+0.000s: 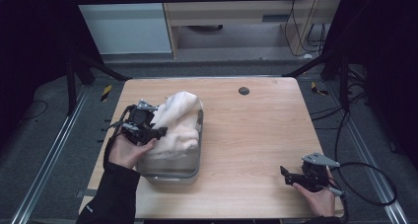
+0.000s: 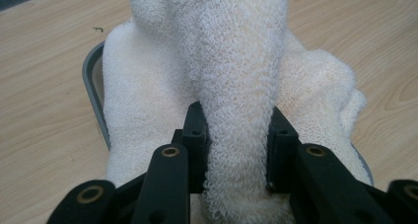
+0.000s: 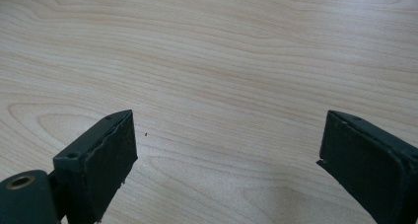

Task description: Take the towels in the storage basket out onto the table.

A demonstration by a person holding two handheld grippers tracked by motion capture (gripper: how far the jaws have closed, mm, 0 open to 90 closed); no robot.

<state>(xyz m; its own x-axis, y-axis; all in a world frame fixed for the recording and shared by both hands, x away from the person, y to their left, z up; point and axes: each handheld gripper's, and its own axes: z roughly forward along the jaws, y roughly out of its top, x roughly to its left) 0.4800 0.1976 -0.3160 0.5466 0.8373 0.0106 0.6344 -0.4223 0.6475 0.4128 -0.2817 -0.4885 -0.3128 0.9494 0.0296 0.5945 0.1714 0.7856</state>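
My left tool [image 2: 235, 150] is clamped on a thick fold of the cream terry-cloth towel [image 1: 177, 123], which sits bunched in the grey metal rectangular tray [image 1: 170, 175] on the left of my light wood worktop [image 1: 256, 130]; towel's probably lifted a bit. My right tool [image 3: 226, 155] hangs wide open, gripping nothing, over bare wood

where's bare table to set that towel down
Free: the wide strip of table between the metal tray and the right gripper, and the far edge. Crowded: the left side, where the left gripper holds the towel.
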